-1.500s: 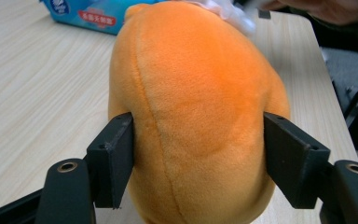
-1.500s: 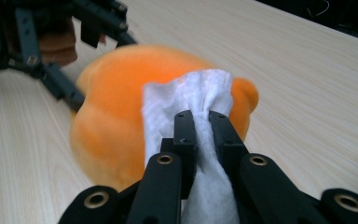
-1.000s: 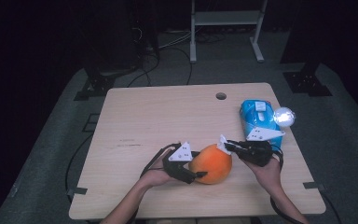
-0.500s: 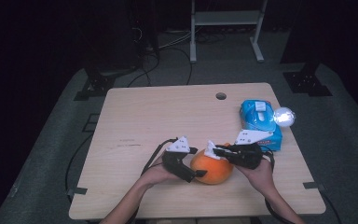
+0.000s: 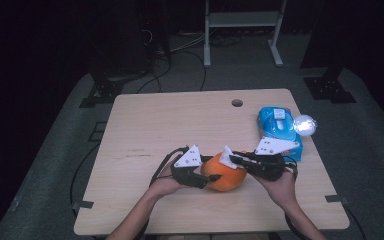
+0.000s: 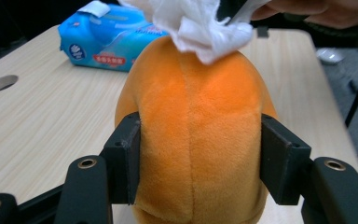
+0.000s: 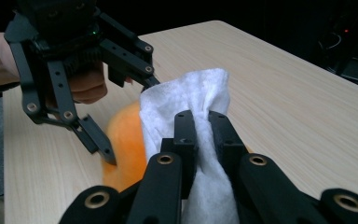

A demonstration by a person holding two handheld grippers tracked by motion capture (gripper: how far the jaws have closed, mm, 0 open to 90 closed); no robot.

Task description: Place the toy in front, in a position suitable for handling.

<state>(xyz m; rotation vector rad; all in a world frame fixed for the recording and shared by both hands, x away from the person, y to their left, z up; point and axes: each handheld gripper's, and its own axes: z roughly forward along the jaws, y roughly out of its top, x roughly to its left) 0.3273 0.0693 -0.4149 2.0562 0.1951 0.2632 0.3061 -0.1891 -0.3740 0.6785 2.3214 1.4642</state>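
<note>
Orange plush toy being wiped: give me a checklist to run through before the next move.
1. Left gripper clamps the orange plush toy; its jaws have just been closing: ok.
2. Right gripper pinches the white wipe: ok.
3. Wipe touches the toy's top: ok.
4. Toy rests on the table: ok.
5. Blue wipe pack lies apart from the toy: ok.
6. Dirt left on the toy: cannot tell.

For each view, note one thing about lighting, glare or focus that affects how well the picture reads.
High view: the table is lit while the room behind is near black, and a bright glare spot burns out beside the blue wipes pack. Left gripper view: the orange plush toy is sharp. Right gripper view: the toy is blurred and the white tissue crisp.
</note>
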